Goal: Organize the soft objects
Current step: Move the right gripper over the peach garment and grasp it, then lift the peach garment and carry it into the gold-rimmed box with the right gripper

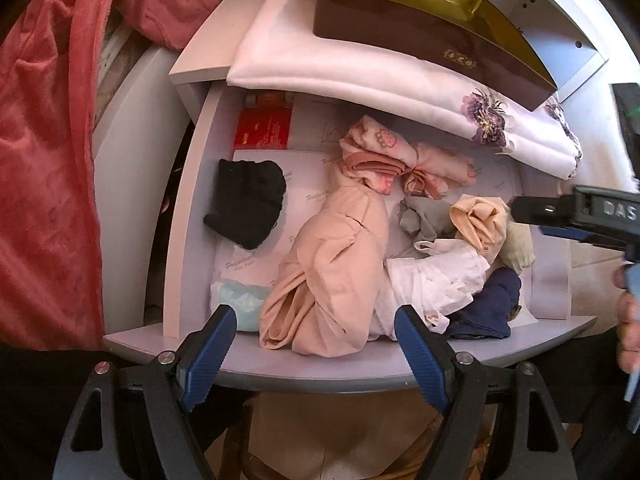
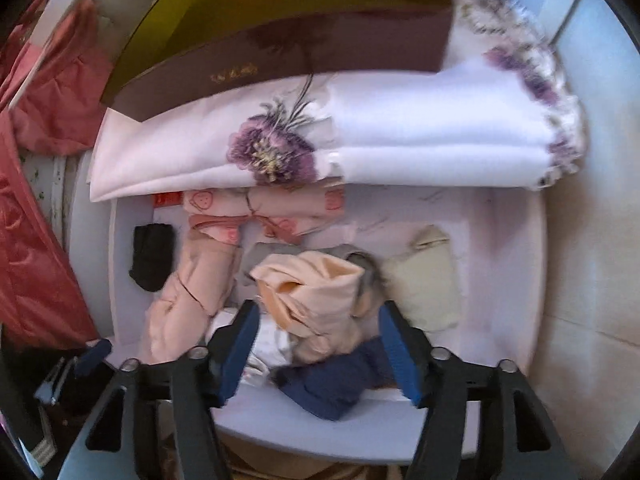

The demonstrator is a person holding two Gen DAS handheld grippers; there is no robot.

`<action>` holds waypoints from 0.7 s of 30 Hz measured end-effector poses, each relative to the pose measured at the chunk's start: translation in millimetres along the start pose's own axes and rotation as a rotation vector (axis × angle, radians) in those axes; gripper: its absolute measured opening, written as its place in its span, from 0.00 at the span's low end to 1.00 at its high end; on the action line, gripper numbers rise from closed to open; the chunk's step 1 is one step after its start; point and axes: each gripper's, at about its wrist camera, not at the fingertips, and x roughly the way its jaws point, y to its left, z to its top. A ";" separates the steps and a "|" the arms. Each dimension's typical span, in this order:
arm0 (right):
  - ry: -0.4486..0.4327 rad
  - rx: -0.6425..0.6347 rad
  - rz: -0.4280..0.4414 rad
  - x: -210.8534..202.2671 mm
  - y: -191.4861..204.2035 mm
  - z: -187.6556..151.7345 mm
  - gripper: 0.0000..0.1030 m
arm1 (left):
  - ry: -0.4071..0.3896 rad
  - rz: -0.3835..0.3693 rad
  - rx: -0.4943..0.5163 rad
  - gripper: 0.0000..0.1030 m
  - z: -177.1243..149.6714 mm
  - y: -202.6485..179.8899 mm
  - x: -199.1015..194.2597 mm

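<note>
An open pale drawer [image 1: 182,240] holds several soft garments. They include a black bundle [image 1: 248,204], a long peach garment [image 1: 332,276], a pink printed piece [image 1: 396,160], grey cloth [image 1: 420,220], a white piece [image 1: 436,280] and navy cloth [image 1: 492,304]. My left gripper [image 1: 316,316] hangs open above the long peach garment, touching nothing. My right gripper [image 2: 320,308] points down with its blue pads either side of a crumpled peach bundle [image 2: 316,292], and I see no squeeze on it. In the left wrist view it [image 1: 532,216] reaches in from the right beside that bundle [image 1: 480,220].
A folded white cloth with purple flowers [image 1: 360,68] overhangs the drawer's back, with a brown box lined in gold [image 1: 420,28] on top. Red-pink fleece [image 1: 48,160] hangs at the left. A cream pouch [image 2: 424,284] lies right of the bundle. A hand [image 1: 628,312] shows at the right edge.
</note>
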 end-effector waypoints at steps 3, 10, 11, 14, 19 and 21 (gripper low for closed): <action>0.019 0.004 0.017 13.6 2.3 3.0 0.73 | 0.005 0.010 0.014 0.80 -1.2 -2.6 3.3; 0.061 -0.004 -0.081 49.0 4.7 -3.4 0.33 | 0.030 0.019 -0.006 0.80 -2.6 2.1 13.0; 0.065 -0.004 -0.081 50.1 4.3 -4.5 0.30 | 0.032 0.020 -0.007 0.80 -2.9 2.6 13.4; 0.047 0.036 -0.058 44.0 -2.0 -5.6 0.23 | 0.044 0.024 -0.023 0.80 -2.9 6.1 16.6; 0.037 0.093 -0.030 43.1 -14.8 -6.3 0.20 | 0.058 0.020 -0.030 0.80 -4.1 7.3 19.1; 0.035 0.104 -0.026 45.6 -18.9 -6.4 0.21 | 0.067 0.020 -0.038 0.80 -4.6 9.2 20.1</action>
